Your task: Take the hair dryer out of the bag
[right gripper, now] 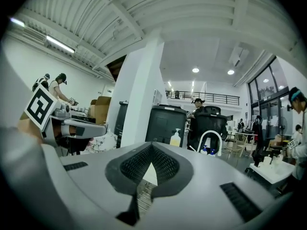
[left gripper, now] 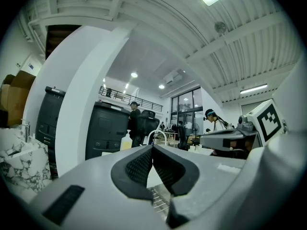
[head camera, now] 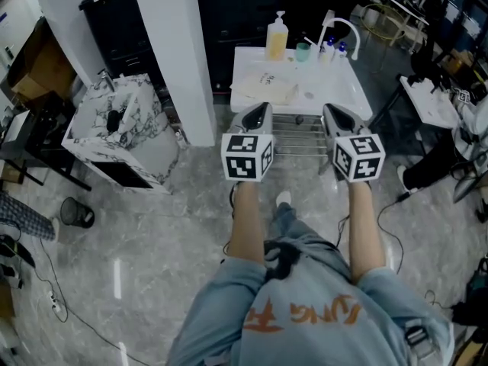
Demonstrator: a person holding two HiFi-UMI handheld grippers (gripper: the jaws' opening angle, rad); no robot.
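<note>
While you stand with both arms out in front, your left gripper (head camera: pixel 260 110) and right gripper (head camera: pixel 330 111) sit side by side, level and apart, pointing the same way. Your left gripper's (left gripper: pixel 152 150) jaws are clenched, the dark ribbed pads meeting at the tips with nothing between them. Your right gripper's (right gripper: pixel 152 148) jaws are pressed together the same way, empty.

Just beyond both tips lies a white countertop (head camera: pixel 339 90), and a wire rack (head camera: pixel 297 137) shows between and below the two grippers. On that top, ahead of your left gripper, a pale flat bag (head camera: pixel 264 88) lies on its side. You cannot tell from these views whether the hair dryer is inside; none of it shows. Farther past the bag stand a yellow soap bottle (head camera: pixel 277 38) and a small green cup (head camera: pixel 303 52), with a curved white tap (head camera: pixel 345 27) ahead of your right gripper.

Off to the left of your left gripper rise a white pillar (head camera: pixel 179 52) and a marble-patterned vanity (head camera: pixel 152 155).
</note>
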